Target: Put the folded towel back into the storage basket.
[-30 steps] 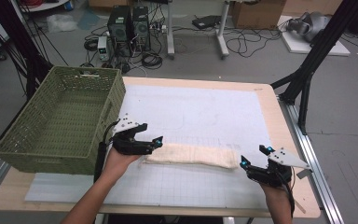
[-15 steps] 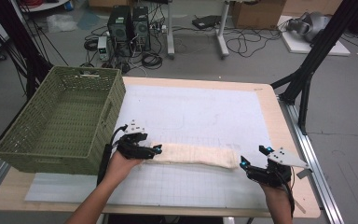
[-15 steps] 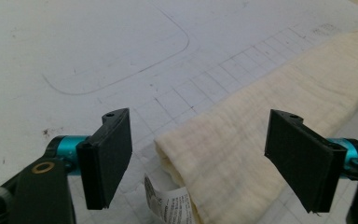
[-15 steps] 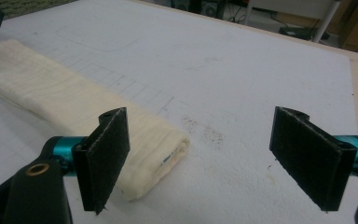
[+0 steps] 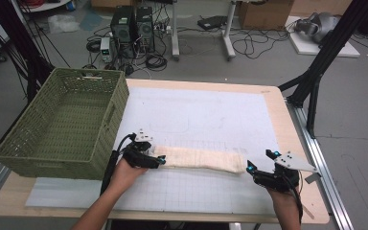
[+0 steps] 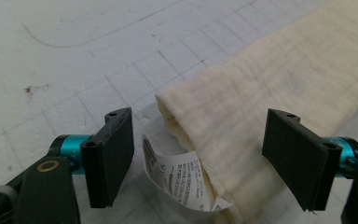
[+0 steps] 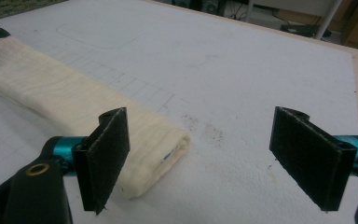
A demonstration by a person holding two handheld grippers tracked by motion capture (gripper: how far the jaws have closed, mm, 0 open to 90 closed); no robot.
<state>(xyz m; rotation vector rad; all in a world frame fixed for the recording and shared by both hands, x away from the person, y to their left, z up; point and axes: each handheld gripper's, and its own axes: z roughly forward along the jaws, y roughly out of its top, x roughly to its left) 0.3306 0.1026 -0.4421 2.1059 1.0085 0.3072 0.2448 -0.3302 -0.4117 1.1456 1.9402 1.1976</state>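
Table [image 5: 287, 120] w/ white grid mat; green basket [image 5: 62, 124] at its left edge. Folded cream towel [image 5: 199, 159] lies flat near the front, btwn both claws. Left claw [image 5: 159, 160] released, straddling towel's left end & tag [image 6: 182, 179]. Right claw [image 5: 249, 166] released, just off the other end. Step: approach to grasp. Next, probably: close left, bring right onto its end.

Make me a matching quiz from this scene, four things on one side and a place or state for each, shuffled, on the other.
1. towel
2. basket
3. left gripper
4. right gripper

A. green, at the table's left edge
B. open, just off the towel's right end
C. folded into a long strip
D. open, around the towel's left end

Pairs: 1-C, 2-A, 3-D, 4-B
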